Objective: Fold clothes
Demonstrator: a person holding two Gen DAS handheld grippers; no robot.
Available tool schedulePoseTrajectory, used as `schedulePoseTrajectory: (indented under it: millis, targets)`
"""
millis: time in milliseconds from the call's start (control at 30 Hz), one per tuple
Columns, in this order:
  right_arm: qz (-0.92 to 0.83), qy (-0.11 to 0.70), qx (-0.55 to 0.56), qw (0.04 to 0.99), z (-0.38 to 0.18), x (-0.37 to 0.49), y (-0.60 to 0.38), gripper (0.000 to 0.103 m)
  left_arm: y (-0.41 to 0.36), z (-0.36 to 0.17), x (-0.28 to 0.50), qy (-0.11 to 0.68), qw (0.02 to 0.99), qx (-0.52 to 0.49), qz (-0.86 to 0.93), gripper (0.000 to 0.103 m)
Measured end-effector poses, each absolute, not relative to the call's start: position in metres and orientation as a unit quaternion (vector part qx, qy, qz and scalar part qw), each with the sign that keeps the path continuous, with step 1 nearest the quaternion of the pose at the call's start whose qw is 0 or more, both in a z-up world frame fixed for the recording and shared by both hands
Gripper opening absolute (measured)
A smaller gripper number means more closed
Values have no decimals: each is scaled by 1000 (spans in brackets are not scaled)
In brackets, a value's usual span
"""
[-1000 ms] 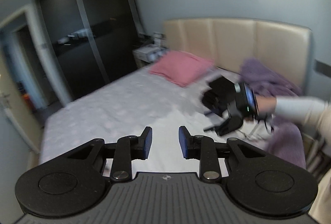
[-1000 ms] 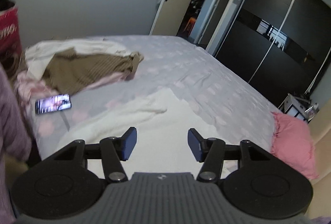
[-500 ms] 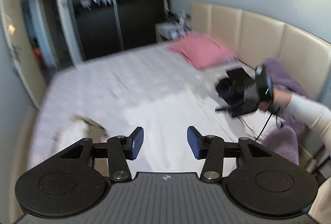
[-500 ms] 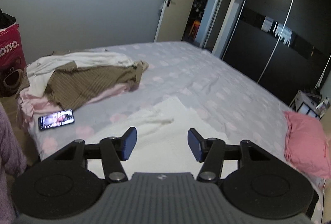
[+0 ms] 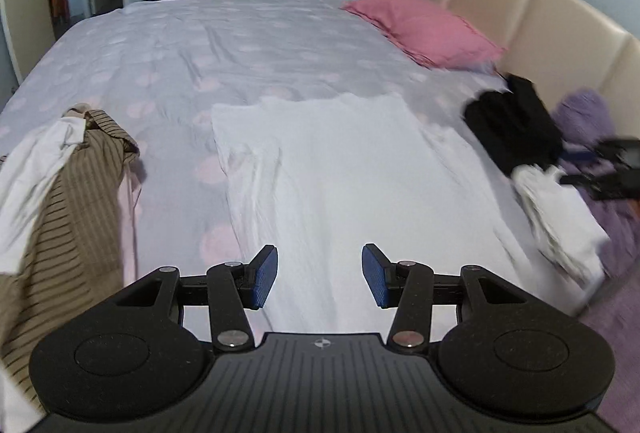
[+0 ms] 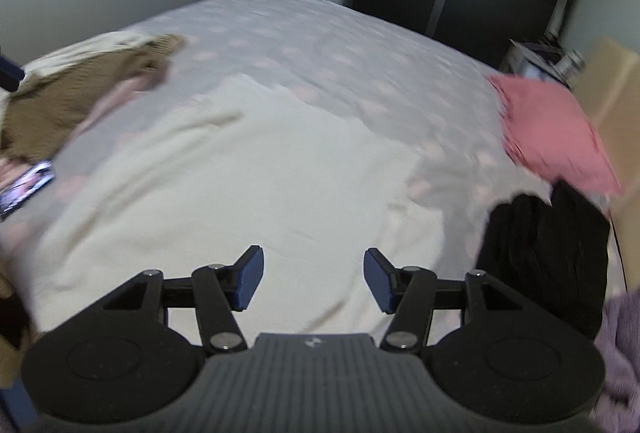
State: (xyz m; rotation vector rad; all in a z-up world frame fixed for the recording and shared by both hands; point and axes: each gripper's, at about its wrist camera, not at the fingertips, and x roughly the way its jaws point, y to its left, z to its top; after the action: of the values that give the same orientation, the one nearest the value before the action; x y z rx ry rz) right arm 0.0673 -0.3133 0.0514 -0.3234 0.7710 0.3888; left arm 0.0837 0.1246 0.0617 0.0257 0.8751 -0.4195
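between the blue pads of your left gripper lay only the white garment, spread flat on the dotted bedsheet; the jaws stood wide apart and held nothing. your right gripper was just as wide open and empty, with the same white garment stretching out beyond its fingers.

to the left of your left fingers a heap of clothes sat near the bed's edge, a brown striped piece with a white one draped over it. to their right a black garment lay beside a folded white item, and your right gripper showed blurred at the frame's edge just past them. ahead and to the right a pink pillow rested against the padded headboard.

from the right wrist view, the black garment sat just right of the fingers, the pink pillow beyond it, and a phone lay far left beside the brown clothes.
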Motion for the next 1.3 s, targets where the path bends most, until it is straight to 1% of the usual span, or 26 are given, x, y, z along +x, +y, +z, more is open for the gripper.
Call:
schedulePoseTrajectory:
  millis: [67, 233, 367, 433, 600, 700, 767, 833, 900, 933, 967, 1000, 1033, 1067, 1100, 1167, 1300]
  targets:
    - [164, 383, -138, 899, 37, 88, -325, 59, 118, 40, 111, 421, 885, 18, -195, 45]
    - [105, 419, -81, 898, -4, 151, -351, 57, 97, -1, 173, 426, 887, 47, -172, 52]
    - [69, 436, -36, 897, -37, 204, -365, 57, 89, -28, 208, 433, 883, 42, -177, 53]
    - [52, 441, -20, 896, -52, 228, -368, 57, 87, -42, 221, 434, 882, 36, -178, 56]
    - [10, 449, 23, 893, -77, 274, -374, 57, 84, -76, 253, 438, 880, 24, -182, 56]
    - [0, 449, 57, 892, -91, 294, -377, 56, 63, -88, 267, 449, 874, 49, -177, 55]
    - [4, 447, 70, 892, -96, 302, -375, 54, 61, -96, 275, 450, 877, 39, -163, 52]
    - [10, 446, 80, 891, -101, 310, -371, 52, 64, -102, 283, 462, 874, 20, -150, 46]
    - [15, 449, 82, 890, -106, 315, -366, 52, 66, -108, 288, 470, 871, 16, -144, 28]
    - [17, 454, 81, 887, -110, 317, -364, 51, 67, -111, 289, 472, 870, 18, -142, 24]
    - [19, 461, 81, 884, -115, 319, -361, 46, 69, -112, 288, 474, 869, 20, -140, 14]
    - [23, 468, 80, 880, -119, 320, -359, 35, 70, -113, 288, 476, 869, 21, -138, 8]
    - [28, 477, 76, 875, -123, 321, -357, 30, 72, -111, 286, 476, 868, 20, -138, 6]
    - [33, 486, 69, 871, -128, 321, -354, 16, 74, -109, 284, 476, 868, 19, -138, 2]
    - [32, 491, 59, 869, -131, 321, -352, 3, 75, -106, 283, 474, 870, 21, -135, 2]
    - [19, 489, 38, 872, -128, 318, -350, 3, 82, -95, 278, 467, 875, 12, -129, 2]
    - [-13, 450, 19, 893, -103, 305, -356, 3, 104, -69, 266, 450, 888, 1, -99, 1]
